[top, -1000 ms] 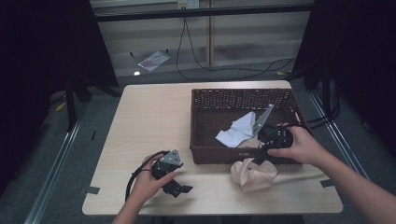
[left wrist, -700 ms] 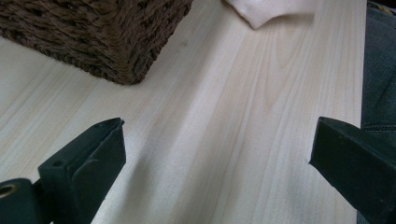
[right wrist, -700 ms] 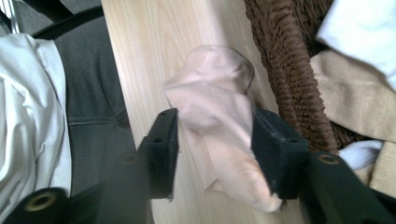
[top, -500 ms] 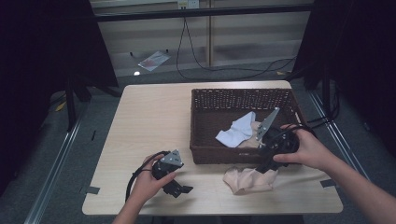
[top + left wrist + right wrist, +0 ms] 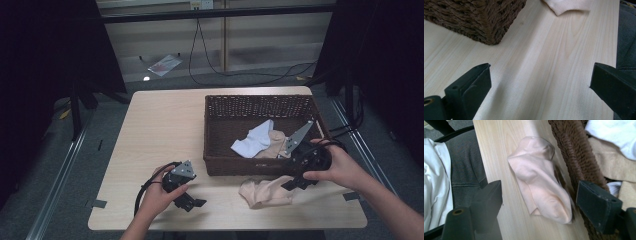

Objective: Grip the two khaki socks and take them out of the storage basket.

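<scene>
My right gripper (image 5: 537, 202) has its jaws spread wide and gripping nothing, hanging above the pale peach sock (image 5: 541, 182) that lies crumpled on the table (image 5: 165, 125), close to its near edge and against the front wall of the wicker basket (image 5: 260, 102). My left gripper (image 5: 539, 85) is likewise released, jaws wide apart over bare wood near the table's front left, the basket's near-left corner ahead of it.

Inside the basket I see a white sock (image 5: 255, 137) and another beige one (image 5: 274, 145), towards its right end.

If I drop the right jaws as they stand, the far one may catch the wicker wall, since the sock touches it; that could shove the basket or pinch only a fold. The sock also lies near the table's front edge, so a clumsy drag toward me could pull it off.

Open room is plentiful across the left half of the table; the right strip beside the basket is narrow.
</scene>
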`<action>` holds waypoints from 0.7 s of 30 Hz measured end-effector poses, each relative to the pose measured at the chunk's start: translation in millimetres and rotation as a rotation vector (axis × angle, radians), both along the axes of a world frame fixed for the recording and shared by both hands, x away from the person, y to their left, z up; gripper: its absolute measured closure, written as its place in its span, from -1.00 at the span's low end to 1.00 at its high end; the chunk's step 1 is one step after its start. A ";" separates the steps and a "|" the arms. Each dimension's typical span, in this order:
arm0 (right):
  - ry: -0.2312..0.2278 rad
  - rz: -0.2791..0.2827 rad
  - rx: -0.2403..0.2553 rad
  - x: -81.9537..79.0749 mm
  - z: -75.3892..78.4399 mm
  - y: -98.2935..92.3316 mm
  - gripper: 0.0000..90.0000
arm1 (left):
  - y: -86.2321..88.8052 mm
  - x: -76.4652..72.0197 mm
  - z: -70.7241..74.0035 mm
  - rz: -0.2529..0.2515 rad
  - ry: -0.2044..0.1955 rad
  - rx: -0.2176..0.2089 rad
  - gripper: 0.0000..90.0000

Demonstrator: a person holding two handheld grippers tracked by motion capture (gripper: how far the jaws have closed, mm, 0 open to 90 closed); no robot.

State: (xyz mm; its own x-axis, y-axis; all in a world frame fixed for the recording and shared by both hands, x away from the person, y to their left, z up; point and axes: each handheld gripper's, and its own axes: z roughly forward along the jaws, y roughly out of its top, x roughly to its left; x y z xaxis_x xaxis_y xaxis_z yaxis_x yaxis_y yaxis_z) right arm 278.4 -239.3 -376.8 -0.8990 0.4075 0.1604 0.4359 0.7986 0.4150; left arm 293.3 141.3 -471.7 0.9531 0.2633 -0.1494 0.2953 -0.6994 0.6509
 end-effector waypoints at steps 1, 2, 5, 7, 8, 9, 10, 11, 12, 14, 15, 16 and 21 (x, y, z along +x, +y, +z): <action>-0.002 -0.007 0.006 -0.9 -1.6 -1.5 -0.57 | -0.3 -0.1 -0.8 0.001 0.002 -0.009 -0.93; -0.013 -0.011 0.003 -1.6 -3.3 -3.0 -0.58 | -0.6 -0.2 -1.1 0.004 -0.001 -0.008 -0.93; -0.023 -0.020 0.017 -4.6 -6.9 -6.3 -0.61 | -0.5 -0.3 -0.6 0.002 0.000 -0.009 -0.93; -0.035 -0.018 0.024 -7.1 -12.2 -9.4 -0.63 | -0.3 -0.3 -0.8 0.003 0.001 -0.010 -0.93; -0.035 -0.018 0.024 -7.1 -12.2 -9.4 -0.63 | -0.5 -0.3 -1.0 0.003 0.001 -0.010 -0.93; -0.042 -0.028 0.016 -9.3 -16.0 -11.4 -0.66 | -0.6 -0.4 -1.1 0.004 -0.001 -0.009 -0.93; -0.042 -0.028 0.016 -9.3 -16.0 -11.4 -0.66 | -1.0 -0.7 -1.4 0.006 0.001 -0.012 -0.93; -0.044 -0.024 0.020 -10.4 -18.5 -12.4 -0.66 | -1.2 -0.6 -1.5 0.005 0.002 -0.011 -0.93; -0.035 -0.026 0.018 -11.6 -20.6 -13.3 -0.66 | -0.5 0.4 -0.7 -0.010 -0.004 0.009 -0.93; -0.041 -0.024 0.015 -13.8 -25.7 -14.7 -0.68 | -1.2 -0.6 -1.1 0.004 0.002 -0.001 -0.93; -0.035 -0.029 0.017 -15.1 -27.9 -15.5 -0.70 | -0.5 0.5 -0.8 -0.014 -0.006 0.008 -0.93; -0.037 -0.032 0.020 -16.2 -30.2 -16.6 -0.72 | -1.1 -0.7 -0.9 0.004 0.001 -0.002 -0.93; -0.066 -0.042 0.014 -22.9 -39.6 -23.0 -0.79 | -0.5 0.1 -0.8 -0.005 -0.004 0.007 -0.93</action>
State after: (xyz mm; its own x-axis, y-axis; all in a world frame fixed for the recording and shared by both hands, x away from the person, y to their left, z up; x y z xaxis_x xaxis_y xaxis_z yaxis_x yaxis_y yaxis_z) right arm 255.5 -262.3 -416.4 -0.8901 0.4430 0.1072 0.4400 0.7740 0.4553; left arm 293.4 140.9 -472.5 0.9551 0.2592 -0.1436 0.2887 -0.7053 0.6475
